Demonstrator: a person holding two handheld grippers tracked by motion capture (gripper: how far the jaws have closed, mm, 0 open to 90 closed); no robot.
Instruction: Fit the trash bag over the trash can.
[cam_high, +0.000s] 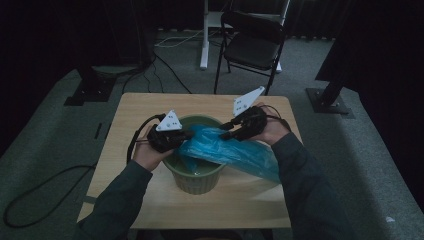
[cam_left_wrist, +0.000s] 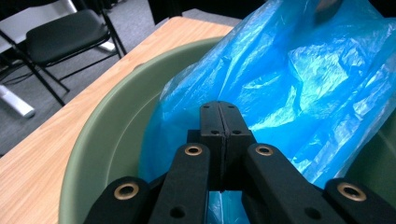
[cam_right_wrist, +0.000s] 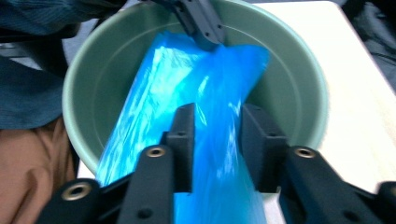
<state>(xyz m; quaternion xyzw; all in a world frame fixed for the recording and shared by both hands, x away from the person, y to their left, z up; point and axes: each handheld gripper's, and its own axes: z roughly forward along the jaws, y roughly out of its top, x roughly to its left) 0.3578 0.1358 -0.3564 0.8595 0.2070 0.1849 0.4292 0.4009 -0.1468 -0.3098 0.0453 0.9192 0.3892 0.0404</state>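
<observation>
While draped over the bin (cam_right_wrist: 299, 70), blue bag (cam_right_wrist: 187, 93) between right gripper (cam_right_wrist: 217, 140) jaws, seemingly unclamped.

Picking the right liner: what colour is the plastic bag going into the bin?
Bright blue bag, clearest in the right gripper view.

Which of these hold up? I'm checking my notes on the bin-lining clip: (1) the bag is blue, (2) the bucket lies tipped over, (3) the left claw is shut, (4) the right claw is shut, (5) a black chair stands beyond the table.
1. True: the blue plastic bag hangs partly inside the bucket, partly over its rim.
2. False: the green bucket stands upright on the wooden table.
3. True: the left claw has its jaws together, at the bag's edge.
4. False: the right claw is open, with the bag between its jaws.
5. True: a black folding chair stands on the carpet behind the table.
</observation>
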